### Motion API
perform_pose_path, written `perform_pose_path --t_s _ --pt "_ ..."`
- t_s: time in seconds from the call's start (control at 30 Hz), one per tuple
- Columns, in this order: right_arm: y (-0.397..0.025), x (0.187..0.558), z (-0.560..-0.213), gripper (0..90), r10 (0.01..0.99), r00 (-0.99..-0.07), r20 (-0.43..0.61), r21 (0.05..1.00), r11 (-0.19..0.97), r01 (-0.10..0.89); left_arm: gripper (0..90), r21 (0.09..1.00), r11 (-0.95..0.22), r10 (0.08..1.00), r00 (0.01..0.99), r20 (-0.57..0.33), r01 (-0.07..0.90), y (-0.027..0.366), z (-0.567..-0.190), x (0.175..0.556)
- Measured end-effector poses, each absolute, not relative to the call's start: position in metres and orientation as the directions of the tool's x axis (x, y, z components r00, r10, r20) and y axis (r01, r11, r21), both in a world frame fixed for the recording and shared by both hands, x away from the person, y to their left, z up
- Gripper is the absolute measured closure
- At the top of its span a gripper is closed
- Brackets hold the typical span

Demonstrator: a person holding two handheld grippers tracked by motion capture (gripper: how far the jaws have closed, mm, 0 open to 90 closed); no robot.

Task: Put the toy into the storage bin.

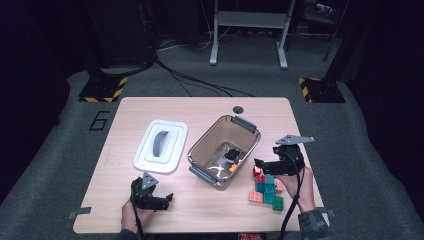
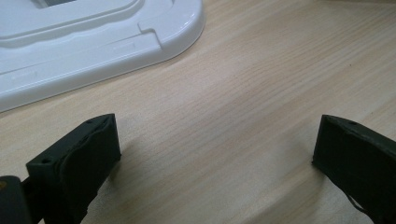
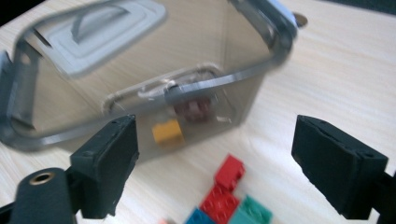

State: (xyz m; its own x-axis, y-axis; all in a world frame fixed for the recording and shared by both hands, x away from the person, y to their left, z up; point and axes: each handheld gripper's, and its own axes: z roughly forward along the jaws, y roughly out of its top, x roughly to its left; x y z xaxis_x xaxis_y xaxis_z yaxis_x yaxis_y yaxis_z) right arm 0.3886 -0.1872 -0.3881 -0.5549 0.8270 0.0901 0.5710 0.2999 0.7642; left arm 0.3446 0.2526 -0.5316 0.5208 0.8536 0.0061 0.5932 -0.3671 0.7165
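Your right gripper (image 1: pixel 261 163) sits over the near right part of the tabletop (image 1: pixel 210 210), fingers spread wide and holding nothing, just above the cluster of toy bricks (image 1: pixel 266 191). In the right gripper view the two black fingers (image 3: pixel 109 163) stand well apart, with a red brick (image 3: pixel 229 171) and teal brick (image 3: pixel 251 211) low between them on the wood. That brick pile lies just beside the near right corner of the clear bin (image 1: pixel 223 148), loose on the tabletop, colours red, teal, blue, green and salmon. The bin sits mid-table, tilted diagonally, grey handles at both ends; inside it you can see an orange brick (image 3: pixel 167 131) and a dark reddish brick (image 3: pixel 192 110) against the near wall, blurred in the right gripper view. High view also shows a dark piece in the bin, too small to tell. Your left gripper (image 1: pixel 169 198) rests near the front left edge of the tabletop, well apart from the bin and bricks, fingers (image 2: pixel 88 158) also wide, nothing between them but bare wood. The white lid (image 1: pixel 161 145) lies flat left of the bin, grey handle up, just beyond the left gripper; its rim corner shows at the top of the left gripper view.
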Motion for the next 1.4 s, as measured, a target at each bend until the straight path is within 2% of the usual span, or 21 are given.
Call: perform_pose_path --t_s 0.33,0.47,0.6,0.7,0.83,0.9,0.93,1.4 --pt "-0.222 0.369 -0.427 6.8 0.871 -0.476 0.122 0.72 0.252 0.646 0.5 0.716 -0.367 0.854 0.521 0.006 0.593 0.253 -0.532 0.345" --pt "-0.233 0.366 -0.444 0.0 0.899 -0.422 0.119 0.691 0.23 0.685 0.5 0.717 -0.367 0.854 0.521 0.006 0.593 0.253 -0.532 0.345" --pt "-0.239 0.364 -0.461 0.0 0.916 -0.374 0.143 0.66 0.193 0.726 0.5 0.716 -0.367 0.854 0.521 0.006 0.593 0.253 -0.532 0.345" --pt "-0.241 0.363 -0.471 9.1 0.922 -0.361 0.143 0.652 0.187 0.735 0.5 0.716 -0.367 0.854 0.521 0.006 0.593 0.253 -0.532 0.345" --pt "-0.239 0.361 -0.481 26.6 0.93 -0.338 0.144 0.646 0.17 0.744 0.5 0.716 -0.368 0.853 0.521 0.006 0.593 0.253 -0.532 0.345" --pt "-0.24 0.361 -0.483 31.5 0.93 -0.335 0.15 0.643 0.166 0.748 0.5 0.716 -0.367 0.854 0.521 0.006 0.593 0.253 -0.532 0.345" --pt "-0.241 0.36 -0.485 37.7 0.933 -0.329 0.146 0.641 0.164 0.75 0.5 0.716 -0.368 0.853 0.521 0.006 0.593 0.253 -0.532 0.345" --pt "-0.241 0.359 -0.49 66.0 0.945 -0.277 0.176 0.603 0.119 0.789 0.6 0.719 -0.359 0.856 0.517 0.0 0.595 0.252 -0.532 0.345"
